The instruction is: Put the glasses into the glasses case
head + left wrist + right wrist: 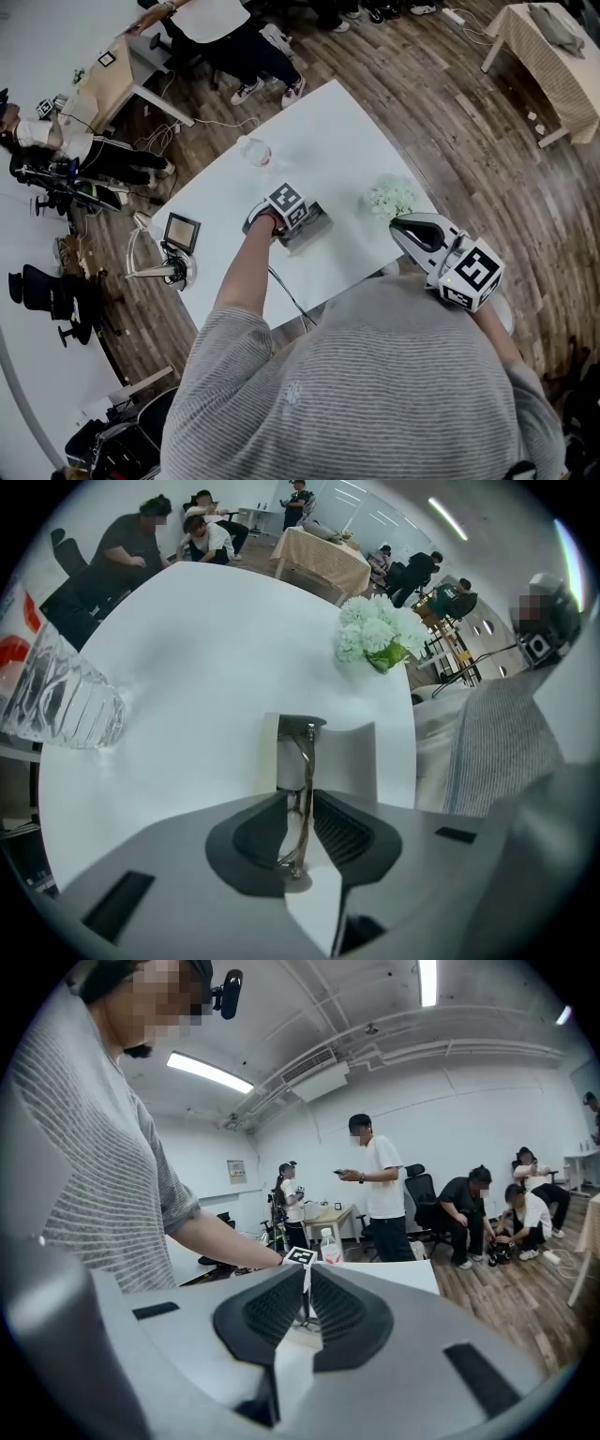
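the glasses (306,761) are pinched edge-on in the left gripper (300,801), whose jaws are pressed together on the thin metal frame. their long axis runs straight along the jaws and away from the gripper's camera. the far end of the frame reaches out over the glasses case (349,754), which lies open just below the jaw tips; whether the frame touches the case cannot be told. in the head view the case sits on the white table (328,131) near its front edge, right by the left gripper.

the right gripper (307,1274) is held off the table, close to the person's striped grey shirt (375,375). its jaws are drawn together with nothing between them, and they point across toward the left gripper.

a bunch of pale flowers (389,197) stands on the table to the right of the case, well apart from it. a clear plastic bottle (56,700) stands toward the far left; its label shows red, but the print is too blurred to read. the only other markings are the black-and-white squares on each gripper's cube (287,202).
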Available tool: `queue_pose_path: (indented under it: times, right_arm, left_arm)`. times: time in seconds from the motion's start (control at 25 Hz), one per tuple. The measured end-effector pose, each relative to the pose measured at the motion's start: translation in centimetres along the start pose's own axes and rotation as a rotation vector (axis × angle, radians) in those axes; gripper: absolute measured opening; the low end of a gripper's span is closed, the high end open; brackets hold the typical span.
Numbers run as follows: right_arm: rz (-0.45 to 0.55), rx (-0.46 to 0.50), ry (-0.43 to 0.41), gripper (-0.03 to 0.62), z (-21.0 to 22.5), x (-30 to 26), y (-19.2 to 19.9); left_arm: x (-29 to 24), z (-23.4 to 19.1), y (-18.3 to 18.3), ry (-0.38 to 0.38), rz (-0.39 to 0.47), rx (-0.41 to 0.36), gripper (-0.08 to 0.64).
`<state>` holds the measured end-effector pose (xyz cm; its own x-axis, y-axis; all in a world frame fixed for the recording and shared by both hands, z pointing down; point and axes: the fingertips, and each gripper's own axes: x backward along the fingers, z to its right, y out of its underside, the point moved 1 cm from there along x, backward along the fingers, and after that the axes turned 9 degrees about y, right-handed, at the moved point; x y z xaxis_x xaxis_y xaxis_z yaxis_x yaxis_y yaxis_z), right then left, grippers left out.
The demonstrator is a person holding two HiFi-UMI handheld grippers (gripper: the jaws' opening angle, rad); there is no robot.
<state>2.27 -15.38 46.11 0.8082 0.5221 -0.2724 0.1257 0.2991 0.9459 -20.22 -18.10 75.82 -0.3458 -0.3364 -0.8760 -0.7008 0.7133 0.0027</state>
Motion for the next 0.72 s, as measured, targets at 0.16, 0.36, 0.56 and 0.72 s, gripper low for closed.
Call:
queue_pose_path:
  times: [0.16,0.36,0.56,0.72]
  right_arm:
    - [-0.039,0.064,-0.094,0.015,-1.8,-1.5,0.3]
    - [-0.045,0.094,-0.148,0.015,-3.1,-2.4,-0.2]
    - [-0.063,0.09,-0.17,0.015,-3.9,-2.5,0.5]
    - [-0.064,0.101,-0.211,0.015,-4.9,-2.8,0.5]
  left_arm:
    - [0.4,-0.1,0.2,-0.01,0.013,0.002,0.091]
    - [0.8,0.5,0.3,-0.019,0.021,-0.001,0.101]
    - [1.6,1.3,0.3,-0.02,0.067,-0.013,0.106]
    - [2.8,2.1,0.5,-0.041,0.101,-0.035,0.106]
